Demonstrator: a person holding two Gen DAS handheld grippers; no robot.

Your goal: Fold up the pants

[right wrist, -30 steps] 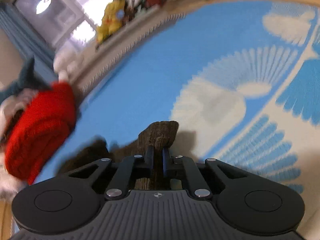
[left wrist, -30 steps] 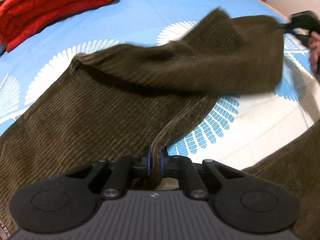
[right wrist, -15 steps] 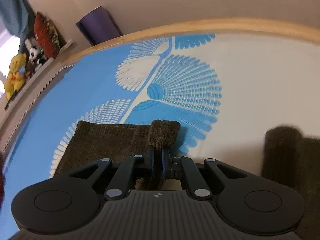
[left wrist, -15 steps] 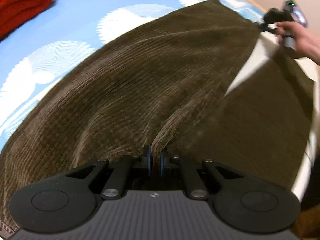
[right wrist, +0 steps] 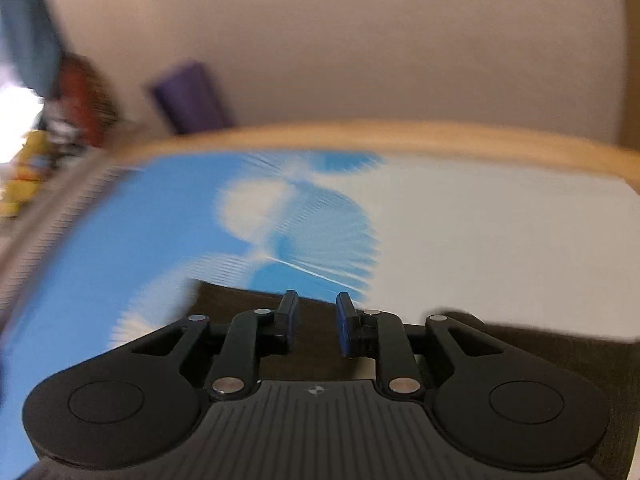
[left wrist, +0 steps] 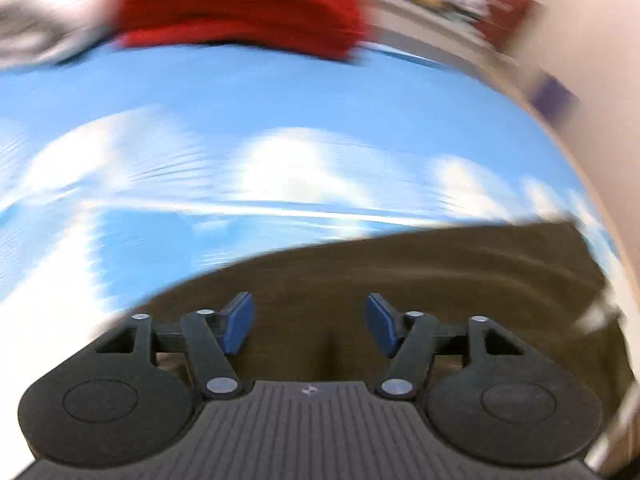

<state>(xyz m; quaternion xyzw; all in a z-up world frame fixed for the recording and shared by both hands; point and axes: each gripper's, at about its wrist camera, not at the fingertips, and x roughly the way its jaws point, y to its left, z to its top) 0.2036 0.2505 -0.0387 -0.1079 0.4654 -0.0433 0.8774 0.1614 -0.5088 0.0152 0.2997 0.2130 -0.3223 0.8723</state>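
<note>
Both grippers have let go since the earlier pictures, where each one pinched a ridge of brown corduroy between shut fingers. The left gripper [left wrist: 306, 322] now has its blue-padded fingers [left wrist: 239, 322] standing wide apart, having just been opening, with nothing between them; the pants [left wrist: 420, 280] lie below and ahead of it, flat on the bed [left wrist: 200, 100]. The right gripper [right wrist: 316, 322] has also just been opening, though only partway: its fingers [right wrist: 345, 328] show a clear gap, and the fabric seen through that gap lies beneath them rather than being pinched.

In the left wrist view the pants form a broad brown slab with a fairly straight far edge, where half a second ago the cloth filled most of the picture. The red folded blanket [left wrist: 240, 4] has come back into sight at the far side of the bed, though heavy blur leaves little detail. In the right wrist view a squared corner of the pants [right wrist: 224, 296] rests on the blue-and-white patterned sheet, and the raised tuft that stood above the fingers is gone.

Judging from this, a fold has just been laid down and released. Whether the layers line up cannot be told through the blur. A further fold, or some smoothing, is probably what remains.
</note>
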